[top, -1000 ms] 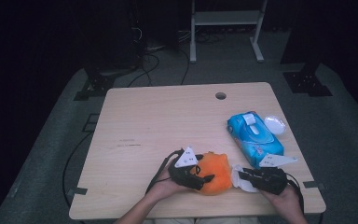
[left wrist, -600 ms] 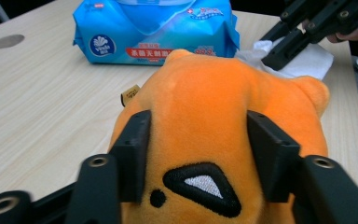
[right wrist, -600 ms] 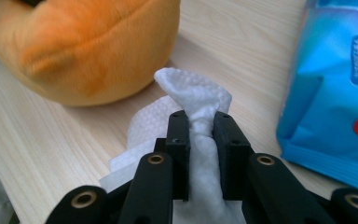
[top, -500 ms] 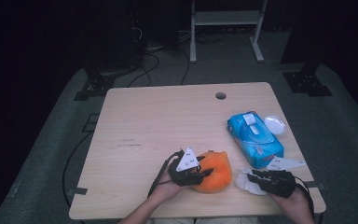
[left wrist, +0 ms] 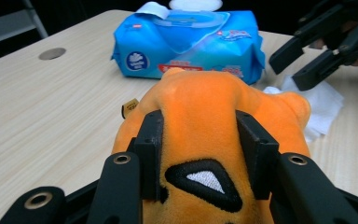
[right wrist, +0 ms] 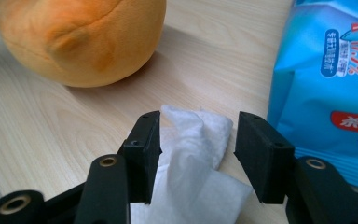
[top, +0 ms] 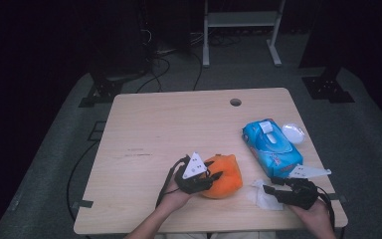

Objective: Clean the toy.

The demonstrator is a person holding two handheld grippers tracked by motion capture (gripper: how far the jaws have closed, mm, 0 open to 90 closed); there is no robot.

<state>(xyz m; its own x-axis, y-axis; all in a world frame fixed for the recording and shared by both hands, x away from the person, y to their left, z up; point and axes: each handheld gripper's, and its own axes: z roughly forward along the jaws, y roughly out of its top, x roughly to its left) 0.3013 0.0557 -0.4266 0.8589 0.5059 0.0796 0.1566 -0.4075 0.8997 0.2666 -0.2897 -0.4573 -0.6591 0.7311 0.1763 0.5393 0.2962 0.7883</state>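
An orange plush toy (top: 227, 175) lies near the table's front edge, and my left gripper (top: 215, 180) is shut on it from the left. In the left gripper view both pads press into the plush toy (left wrist: 205, 102). To its right a crumpled white wipe (top: 262, 197) rests on the table under my right gripper (top: 269, 185). In the right gripper view the wipe (right wrist: 186, 186) stands between the jaws, which have just been opening; a gap shows at the right pad. The plush toy (right wrist: 79, 37) sits ahead on the left.
A blue wet-wipes pack (top: 273, 144) lies at the right side of the table (top: 179, 124), with a round white lid (top: 293, 133) beside it. A cable hole (top: 235, 102) is near the far edge. The far half of the tabletop is bare wood.
The right gripper has drawn a little to the right, away from the plush toy, and the wipe now lies spread on the table. The left hand stays at the toy.
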